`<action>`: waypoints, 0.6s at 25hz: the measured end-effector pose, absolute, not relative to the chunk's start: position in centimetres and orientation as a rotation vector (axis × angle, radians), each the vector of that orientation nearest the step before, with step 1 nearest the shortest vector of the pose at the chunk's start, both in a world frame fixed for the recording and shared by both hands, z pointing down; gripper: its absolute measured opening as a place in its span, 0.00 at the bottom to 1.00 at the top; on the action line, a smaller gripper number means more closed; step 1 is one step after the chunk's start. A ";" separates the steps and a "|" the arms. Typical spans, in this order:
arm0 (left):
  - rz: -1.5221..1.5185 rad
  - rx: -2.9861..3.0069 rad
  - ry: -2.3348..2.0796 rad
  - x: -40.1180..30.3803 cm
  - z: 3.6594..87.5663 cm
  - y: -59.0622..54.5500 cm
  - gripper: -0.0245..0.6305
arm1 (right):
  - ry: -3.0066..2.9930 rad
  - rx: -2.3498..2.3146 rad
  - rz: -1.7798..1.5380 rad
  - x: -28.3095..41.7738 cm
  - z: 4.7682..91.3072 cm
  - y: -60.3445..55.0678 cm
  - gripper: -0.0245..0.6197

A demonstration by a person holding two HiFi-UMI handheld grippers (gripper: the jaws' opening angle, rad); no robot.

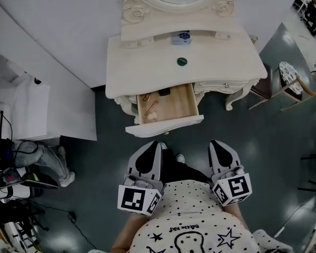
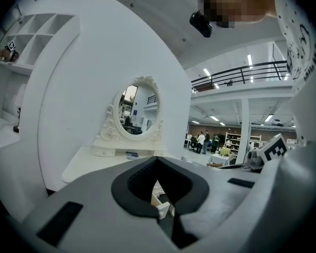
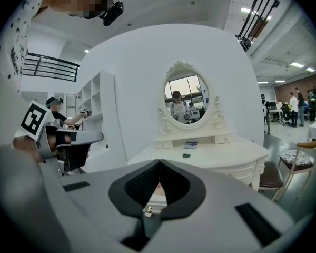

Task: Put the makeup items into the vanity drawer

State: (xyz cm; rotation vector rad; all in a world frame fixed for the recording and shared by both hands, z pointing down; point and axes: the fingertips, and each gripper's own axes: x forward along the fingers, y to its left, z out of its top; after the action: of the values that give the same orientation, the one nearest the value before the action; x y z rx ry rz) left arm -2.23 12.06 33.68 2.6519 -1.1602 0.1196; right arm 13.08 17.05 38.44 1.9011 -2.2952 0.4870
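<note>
The white vanity [image 1: 147, 62] stands ahead of me with its wooden drawer [image 1: 171, 107] pulled out. Small makeup pieces lie at the drawer's left side, among them a pink one [image 1: 151, 115] and a black one [image 1: 164, 92]. On the tabletop rest a dark green round compact [image 1: 182, 61] [image 3: 186, 155] and, further back, a small blue-and-white box [image 1: 181, 37] [image 3: 190, 145]. My left gripper [image 1: 156, 146] [image 2: 157, 159] and right gripper [image 1: 217, 143] [image 3: 159, 162] hang side by side in front of the drawer, well short of it. Both are shut and hold nothing.
An oval mirror [image 3: 185, 99] tops the vanity. A wooden chair [image 1: 287, 83] stands to the right of it. A white shelf unit [image 1: 31, 107] and a tangle of cables and gear [image 1: 10, 178] fill the left. Dark floor lies between me and the drawer.
</note>
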 end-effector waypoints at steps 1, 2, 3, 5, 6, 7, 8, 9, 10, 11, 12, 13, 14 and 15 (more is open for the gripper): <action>0.118 2.655 -1.156 -2.0 33.7 11.7 0.03 | -2.292 1.904 0.488 13.2 38.5 16.8 0.05; 0.117 2.658 -1.150 -1.8 33.7 11.4 0.03 | -2.289 1.906 0.490 13.4 38.6 16.5 0.05; 0.117 2.660 -1.143 -1.7 33.7 11.0 0.03 | -2.284 1.908 0.493 13.4 38.7 16.2 0.05; 0.117 2.661 -1.130 -1.5 33.8 10.1 0.03 | -2.274 1.911 0.501 13.4 38.8 15.5 0.05; 0.117 2.660 -1.124 -1.5 33.8 9.5 0.03 | -2.269 1.912 0.504 13.4 38.8 15.0 0.05; 0.119 2.660 -1.119 -1.5 33.8 8.9 0.03 | -2.265 1.913 0.506 13.3 38.8 14.4 0.05; 0.121 2.659 -1.115 -1.5 33.9 8.2 0.03 | -2.262 1.914 0.509 13.3 38.8 13.8 0.05; 0.123 2.658 -1.111 -1.5 33.9 7.5 0.03 | -2.258 1.916 0.512 13.3 38.9 13.2 0.05; 0.124 2.659 -1.106 -1.5 33.9 6.8 0.03 | -2.254 1.919 0.516 13.2 38.9 12.5 0.05; 0.124 2.660 -1.101 -1.6 33.9 6.0 0.03 | -2.248 1.922 0.518 13.1 38.8 11.8 0.05; 0.123 2.661 -1.096 -1.7 33.8 5.3 0.03 | -2.241 1.927 0.522 13.0 38.7 11.1 0.05; 0.123 2.661 -1.091 -1.8 33.7 4.5 0.03 | -2.235 1.933 0.525 12.9 38.6 10.4 0.05; 0.123 2.663 -1.086 -2.0 33.5 3.7 0.03 | -2.232 1.936 0.526 12.7 38.4 9.6 0.05; 0.123 2.666 -1.079 -2.1 33.3 2.8 0.03 | -2.232 1.938 0.525 12.5 38.2 8.7 0.05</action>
State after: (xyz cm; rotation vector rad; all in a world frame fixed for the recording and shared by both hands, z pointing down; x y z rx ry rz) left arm -2.07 2.84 33.30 2.6662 -1.0791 0.1229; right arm 12.55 8.75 38.16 1.9383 -2.2317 0.5247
